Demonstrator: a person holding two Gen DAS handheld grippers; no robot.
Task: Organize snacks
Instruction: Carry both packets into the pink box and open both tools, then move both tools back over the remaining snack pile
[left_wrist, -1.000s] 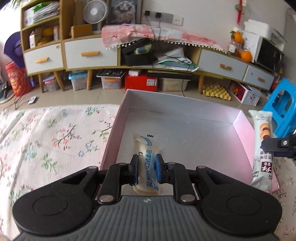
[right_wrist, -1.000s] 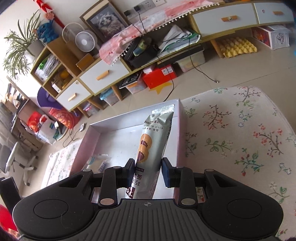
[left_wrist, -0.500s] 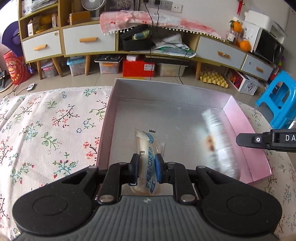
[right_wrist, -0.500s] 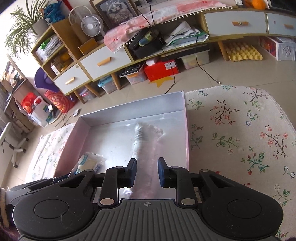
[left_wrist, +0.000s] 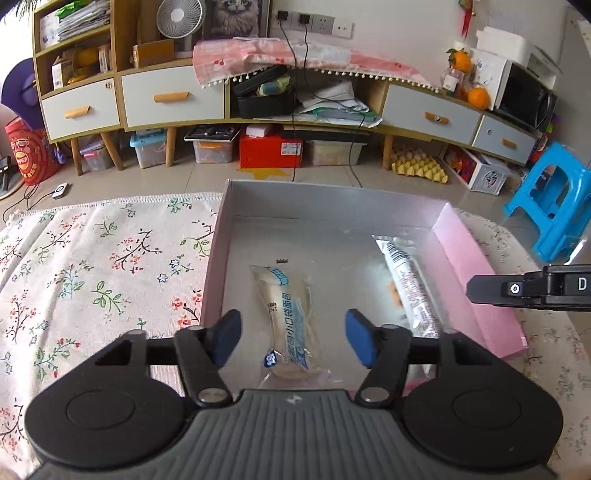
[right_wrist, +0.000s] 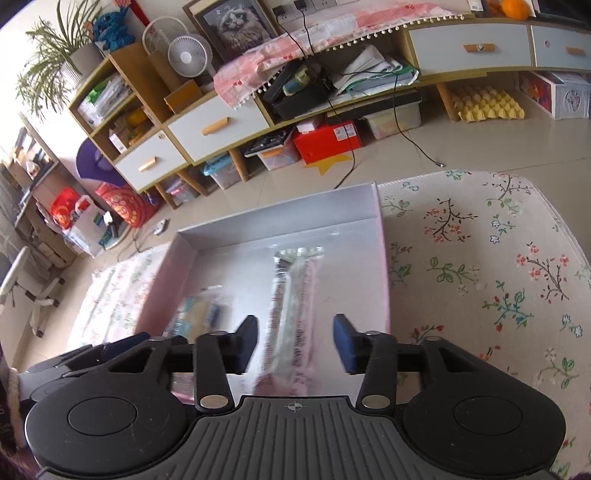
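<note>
So both snacks are lying in the box right now, a shallow rectangular cardboard one with pink outer walls and a shiny silver lining that's reflecting the packets a bit. It's sitting on a cloth with a little flower-and-twig print and a woven look to it.

The bread packet is a clear crinkly plastic wrapper with blue print and something pale and soft-looking inside. It's lying flat in the box, about mid-floor toward the near wall, long axis running from the near wall toward the far wall, tilted slightly to the left at the far end. The left gripper is hanging right over its near end with the blue pads spreading apart, the packet is between them but neither pad is touching it.

The biscuit packet is a long thin tube shape, glossy whitish wrapper with a crimped zigzag seal at the far end and small print down the side. It's lying in the box close along the right wall, long axis also running near-to-far, roughly parallel to that wall. It's a bit blurred in the right wrist view. The right gripper is over its near end with the jaws opening too, clear space on both sides of the wrapper, so nothing's being squeezed.

The two packets are lying side by side in the box, apart from each other.
</note>
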